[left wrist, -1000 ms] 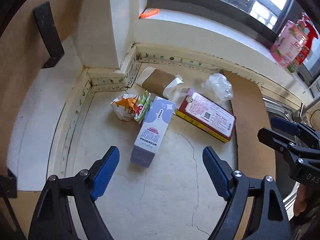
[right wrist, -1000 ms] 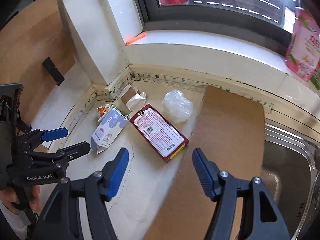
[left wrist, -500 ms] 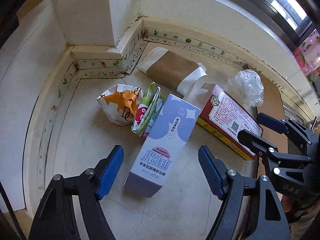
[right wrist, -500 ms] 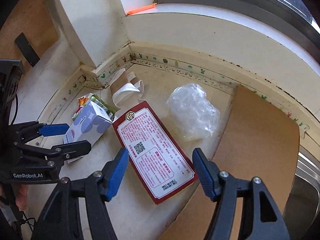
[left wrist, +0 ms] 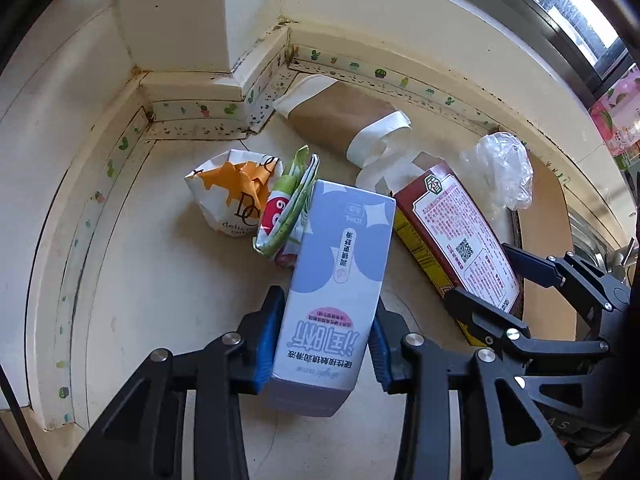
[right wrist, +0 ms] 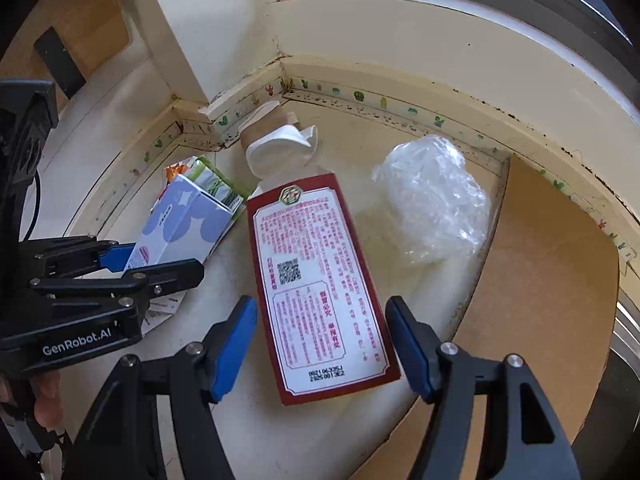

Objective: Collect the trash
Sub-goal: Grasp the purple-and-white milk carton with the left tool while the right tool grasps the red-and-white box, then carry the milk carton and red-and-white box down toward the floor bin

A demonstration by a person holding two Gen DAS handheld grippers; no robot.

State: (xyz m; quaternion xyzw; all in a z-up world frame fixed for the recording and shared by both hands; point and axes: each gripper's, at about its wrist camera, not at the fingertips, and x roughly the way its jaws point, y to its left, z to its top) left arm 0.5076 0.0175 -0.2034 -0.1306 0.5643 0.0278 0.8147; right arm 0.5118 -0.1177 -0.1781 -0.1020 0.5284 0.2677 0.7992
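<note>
Trash lies in the corner of a cream counter. My left gripper (left wrist: 326,340) is shut on a lavender and white carton (left wrist: 340,276), its blue pads pressed on both sides; the carton also shows in the right wrist view (right wrist: 188,222). My right gripper (right wrist: 322,344) is open, its fingers on either side of the near end of a flat red box (right wrist: 316,280), which also shows in the left wrist view (left wrist: 456,236). An orange and white wrapper (left wrist: 232,196), a green packet (left wrist: 288,208), a brown paper bag (left wrist: 348,120) and a crumpled clear plastic bag (right wrist: 432,196) lie around them.
A brown cardboard sheet (right wrist: 540,280) covers the counter to the right, with a steel sink edge (right wrist: 628,332) beyond it. Walls and a tiled ledge (left wrist: 200,110) close the corner at the back and left. A window sill (right wrist: 440,12) runs above.
Both grippers moved forward and down toward the trash. The left gripper closed on the lavender carton. The right gripper came to straddle the red box, still open.
</note>
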